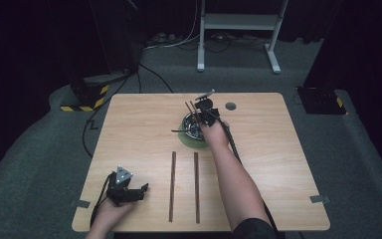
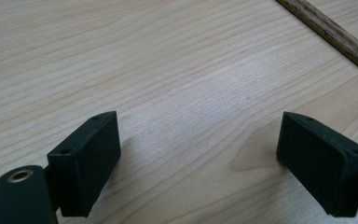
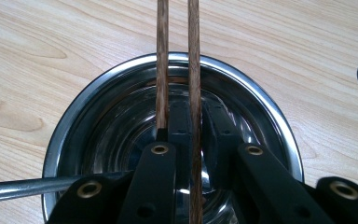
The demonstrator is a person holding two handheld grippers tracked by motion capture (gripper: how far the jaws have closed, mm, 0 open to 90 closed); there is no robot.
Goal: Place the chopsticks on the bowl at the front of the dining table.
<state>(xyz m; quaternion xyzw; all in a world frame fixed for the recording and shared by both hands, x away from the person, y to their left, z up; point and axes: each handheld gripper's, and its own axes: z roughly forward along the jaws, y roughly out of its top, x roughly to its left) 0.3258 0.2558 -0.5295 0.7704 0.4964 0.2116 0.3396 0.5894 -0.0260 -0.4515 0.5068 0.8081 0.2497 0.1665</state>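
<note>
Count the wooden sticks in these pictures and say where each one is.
4. Two sticks lie side by side on the table, left stick and right stick. Two more stand in the steel bowl at the right gripper.

A pale wooden table [image 1: 278, 149] stands on grey carpet [image 1: 40, 164] in a dark room — black curtains behind. A white metal frame [image 1: 238, 30] stands at the back, cables [image 1: 179, 42] trailing beside it — yellow-and-black striped blocks [image 1: 87, 97] left.
</note>
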